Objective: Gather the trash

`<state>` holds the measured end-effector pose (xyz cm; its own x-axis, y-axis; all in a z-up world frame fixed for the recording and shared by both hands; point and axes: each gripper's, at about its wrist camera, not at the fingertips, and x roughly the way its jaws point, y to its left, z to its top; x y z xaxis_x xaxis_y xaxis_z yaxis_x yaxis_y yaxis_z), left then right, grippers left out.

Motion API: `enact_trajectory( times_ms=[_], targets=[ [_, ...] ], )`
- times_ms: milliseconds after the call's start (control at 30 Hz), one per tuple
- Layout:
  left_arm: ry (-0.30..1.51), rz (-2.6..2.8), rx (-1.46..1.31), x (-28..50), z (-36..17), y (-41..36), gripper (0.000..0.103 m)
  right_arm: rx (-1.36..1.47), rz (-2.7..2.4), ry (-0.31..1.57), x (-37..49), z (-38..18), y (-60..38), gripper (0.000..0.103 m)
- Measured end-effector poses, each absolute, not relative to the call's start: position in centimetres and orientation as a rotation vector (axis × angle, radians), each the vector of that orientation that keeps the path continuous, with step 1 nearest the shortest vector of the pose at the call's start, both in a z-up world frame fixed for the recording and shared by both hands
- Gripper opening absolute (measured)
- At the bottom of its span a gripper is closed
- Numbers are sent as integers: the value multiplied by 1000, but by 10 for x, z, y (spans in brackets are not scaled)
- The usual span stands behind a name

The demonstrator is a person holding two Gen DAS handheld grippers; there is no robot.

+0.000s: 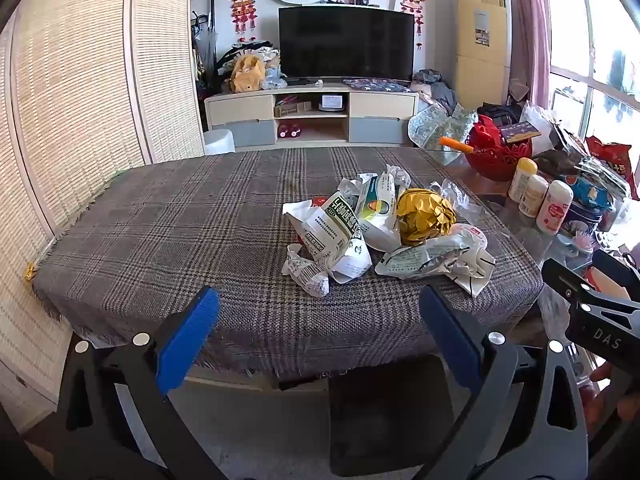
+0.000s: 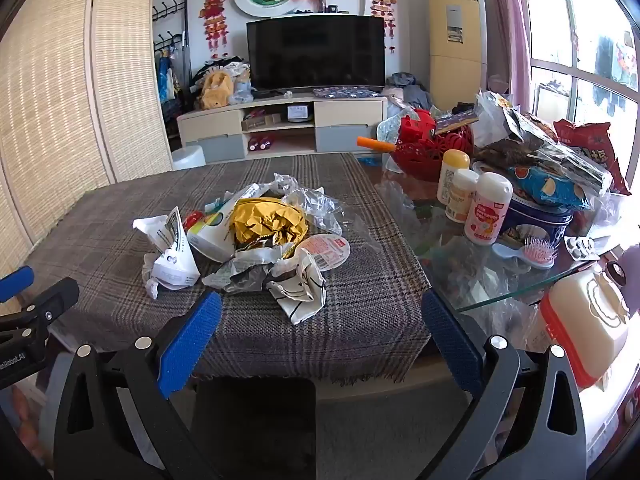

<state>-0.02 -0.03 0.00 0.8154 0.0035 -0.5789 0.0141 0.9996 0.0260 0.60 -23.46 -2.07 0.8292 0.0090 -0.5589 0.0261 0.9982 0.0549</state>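
Trash point(image 1: 384, 236), crumpled wrappers heaped mid-tablecloth point(image 1: 180, 240), lay ready for one sweep. Left gripper point(image 1: 320, 320) and right gripper point(image 2: 322, 320) hovered short of it, jaws gaping wide, both empty.

"DAS" stands in pale letters on the black gripper body point(image 1: 600, 320) at the right edge of the left wrist view. Print on the crumpled wrappers point(image 1: 336, 236) and bottles point(image 2: 488, 208) is too small to read.
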Motion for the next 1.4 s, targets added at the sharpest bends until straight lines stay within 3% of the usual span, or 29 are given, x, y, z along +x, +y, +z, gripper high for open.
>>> enact_trajectory(
  times_ms=[1400],
  targets=[
    [629, 6, 27, 1, 0, 3, 95, 69, -6, 603, 7, -21, -237, 100]
  ],
)
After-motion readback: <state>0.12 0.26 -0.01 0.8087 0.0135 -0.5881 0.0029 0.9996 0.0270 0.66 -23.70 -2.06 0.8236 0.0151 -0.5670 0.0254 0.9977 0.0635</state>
